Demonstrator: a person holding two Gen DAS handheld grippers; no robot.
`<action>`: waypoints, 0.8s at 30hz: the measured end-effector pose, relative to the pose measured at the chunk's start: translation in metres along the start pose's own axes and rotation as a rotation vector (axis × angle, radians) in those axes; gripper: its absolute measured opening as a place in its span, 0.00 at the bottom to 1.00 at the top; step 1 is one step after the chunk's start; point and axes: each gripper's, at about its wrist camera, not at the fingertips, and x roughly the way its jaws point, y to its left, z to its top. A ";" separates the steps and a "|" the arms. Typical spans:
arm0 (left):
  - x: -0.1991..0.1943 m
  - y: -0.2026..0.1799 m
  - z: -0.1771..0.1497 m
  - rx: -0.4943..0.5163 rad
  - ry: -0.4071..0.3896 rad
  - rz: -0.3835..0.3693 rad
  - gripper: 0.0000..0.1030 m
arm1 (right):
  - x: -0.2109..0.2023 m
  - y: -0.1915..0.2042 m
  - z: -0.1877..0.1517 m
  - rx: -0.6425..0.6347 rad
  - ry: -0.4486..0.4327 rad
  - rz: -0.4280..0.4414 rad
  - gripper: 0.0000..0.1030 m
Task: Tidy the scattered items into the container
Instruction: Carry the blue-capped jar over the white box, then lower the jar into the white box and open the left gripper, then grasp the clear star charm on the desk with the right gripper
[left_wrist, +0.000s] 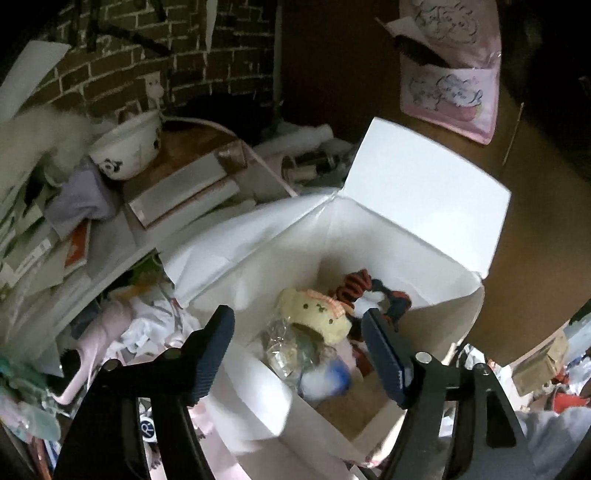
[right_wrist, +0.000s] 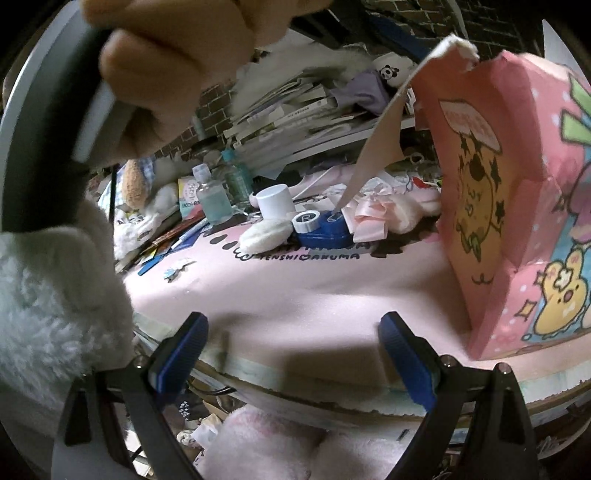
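Left gripper (left_wrist: 297, 352) wide open, empty, poised over open pink box (left_wrist: 424, 184); yellow plush (left_wrist: 317, 314) and 1 blurred, possibly cellophane packet inside. Right gripper (right_wrist: 293, 356) wide open, empty; blue lens case (right_wrist: 325, 230) straight ahead across pink mat (right_wrist: 295, 291), nearer right hand.

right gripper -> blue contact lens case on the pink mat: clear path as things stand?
Probably yes. The right gripper is open and empty, the pink mat ahead is bare, and the blue lens case sits exposed. The white puff and pink ribbon crowd its sides.
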 end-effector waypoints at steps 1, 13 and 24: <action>-0.005 0.001 -0.001 -0.004 -0.016 -0.002 0.78 | 0.000 0.000 0.000 -0.002 0.001 -0.001 0.90; -0.097 0.060 -0.063 -0.228 -0.314 0.066 0.89 | 0.005 0.007 -0.002 -0.043 0.005 -0.031 0.90; -0.132 0.131 -0.178 -0.556 -0.360 0.438 0.89 | 0.025 0.037 0.001 -0.132 0.033 0.007 0.91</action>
